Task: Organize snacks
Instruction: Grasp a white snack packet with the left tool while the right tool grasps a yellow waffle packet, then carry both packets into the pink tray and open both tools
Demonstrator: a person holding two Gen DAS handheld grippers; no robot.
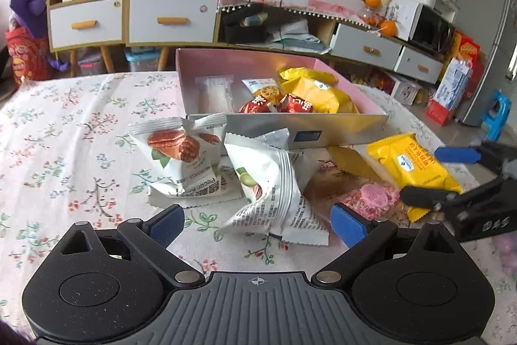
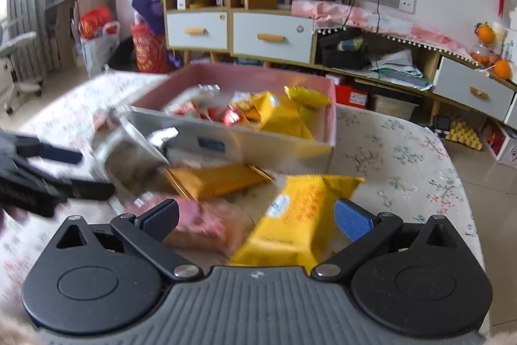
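A pink box (image 1: pixel 290 125) with a silver front wall holds yellow, red and clear snack packets. In front of it lie a white pecan packet (image 1: pixel 177 157) and a white nut packet (image 1: pixel 274 193). The nut packet sits between the fingers of my open left gripper (image 1: pixel 258 223). A yellow packet (image 1: pixel 413 164) and a pink packet (image 1: pixel 371 196) lie to the right. My right gripper (image 2: pixel 257 219) is open, with the yellow packet (image 2: pixel 297 215) lying between its fingers. The pink packet (image 2: pixel 200 222) is by its left finger. The right wrist view is blurred; the box (image 2: pixel 258 147) is ahead.
A floral tablecloth (image 1: pixel 64 134) covers the table. An orange-yellow packet (image 2: pixel 213 180) lies against the box front. The table's rounded edge (image 2: pixel 458 183) is close on the right. Beyond stand a drawer cabinet (image 1: pixel 129 21) and a blue stool (image 1: pixel 497 115).
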